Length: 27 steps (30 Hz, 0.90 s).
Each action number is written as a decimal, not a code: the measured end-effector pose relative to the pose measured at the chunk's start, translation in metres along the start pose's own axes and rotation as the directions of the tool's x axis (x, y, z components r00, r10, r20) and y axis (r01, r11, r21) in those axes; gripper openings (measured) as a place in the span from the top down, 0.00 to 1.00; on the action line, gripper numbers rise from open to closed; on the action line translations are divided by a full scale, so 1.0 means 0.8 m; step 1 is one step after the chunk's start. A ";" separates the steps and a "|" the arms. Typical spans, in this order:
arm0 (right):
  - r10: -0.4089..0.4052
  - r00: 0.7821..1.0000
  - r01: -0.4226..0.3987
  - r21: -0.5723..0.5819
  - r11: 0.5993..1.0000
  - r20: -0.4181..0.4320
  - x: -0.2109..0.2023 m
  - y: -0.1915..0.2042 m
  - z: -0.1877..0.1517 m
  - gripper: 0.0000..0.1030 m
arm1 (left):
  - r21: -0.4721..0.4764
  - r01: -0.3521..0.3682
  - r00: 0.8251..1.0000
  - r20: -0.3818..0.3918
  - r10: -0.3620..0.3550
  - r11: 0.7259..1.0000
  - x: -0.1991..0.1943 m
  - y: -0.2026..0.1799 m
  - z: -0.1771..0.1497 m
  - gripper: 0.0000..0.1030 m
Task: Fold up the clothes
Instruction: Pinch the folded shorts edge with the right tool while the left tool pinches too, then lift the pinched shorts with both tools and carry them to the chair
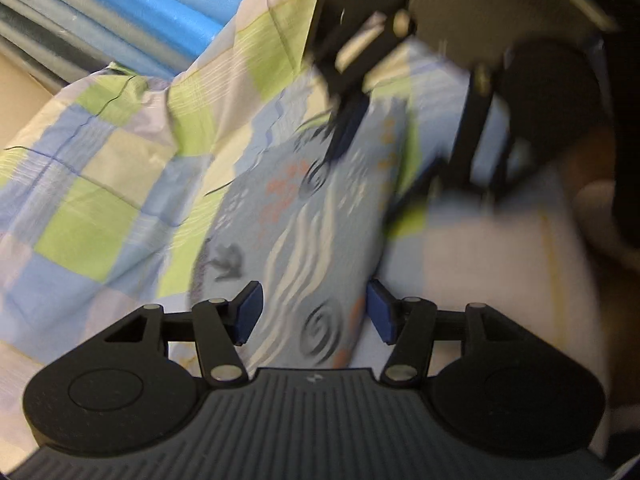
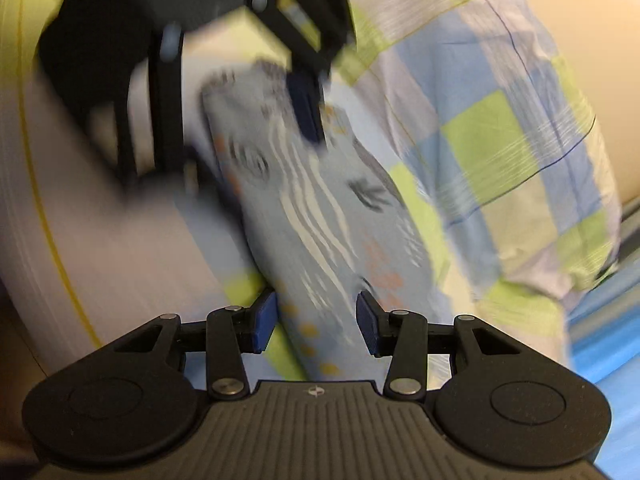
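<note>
Right now you have a small blue patterned garment (image 1: pixel 304 216) stretched between the two grippers, over a checked bedsheet (image 1: pixel 100 184). Your left gripper (image 1: pixel 314 312) has its fingers spread, with the near end of the cloth lying between the blue pads (image 1: pixel 250 308) but not squeezed, as far as the left view shows. Your right gripper (image 2: pixel 316 326) looks much the same: fingers apart, cloth running between them without a firm pinch. Both views are smeared by motion, so whether any pad actually touches fabric is hard to tell.

To do this step well, close each gripper on a corner or edge before you lift, and take only the garment's layer, not the sheet under it. Keep the two ends level and taut so the fold line falls straight, then lay one end over the other rather than dragging it.

Around you: the sheet bunches into a raised ridge (image 2: pixel 500 128) beside the garment, which could snag or get caught in a pinch. Blue and grey stripes (image 1: pixel 132 4) lie at the far edge, well clear of the work.
</note>
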State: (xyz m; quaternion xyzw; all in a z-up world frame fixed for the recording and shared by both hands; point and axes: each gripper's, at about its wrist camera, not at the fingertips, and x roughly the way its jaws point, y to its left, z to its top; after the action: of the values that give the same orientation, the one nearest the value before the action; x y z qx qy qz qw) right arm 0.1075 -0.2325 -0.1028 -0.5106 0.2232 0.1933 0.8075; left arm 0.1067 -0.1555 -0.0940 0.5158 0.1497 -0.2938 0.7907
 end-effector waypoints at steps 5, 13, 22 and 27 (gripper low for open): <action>-0.037 0.999 0.037 -0.005 0.999 -0.033 0.004 -0.003 -0.013 0.58 | 0.035 -0.063 0.996 -0.056 0.065 0.997 0.008 -0.004 0.000 0.51; -0.076 0.997 0.075 -0.083 0.994 -0.017 0.014 0.005 -0.003 0.59 | 0.018 -0.116 0.986 -0.120 0.118 0.993 0.025 0.009 -0.010 0.48; -0.062 0.998 0.058 -0.122 0.991 -0.031 0.024 0.008 0.005 0.76 | 0.012 -0.073 0.985 -0.154 0.074 0.997 0.033 0.004 -0.008 0.81; -0.066 0.997 0.061 -0.107 0.992 -0.037 0.023 0.009 0.007 0.89 | -0.016 -0.059 0.986 -0.158 0.056 0.998 0.033 0.005 -0.008 0.89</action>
State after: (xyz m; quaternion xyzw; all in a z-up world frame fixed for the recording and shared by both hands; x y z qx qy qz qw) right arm 0.1194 -0.2233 -0.1162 -0.5635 0.2125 0.1688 0.7803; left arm 0.1303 -0.1567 -0.1077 0.5333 0.1996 -0.2279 0.7898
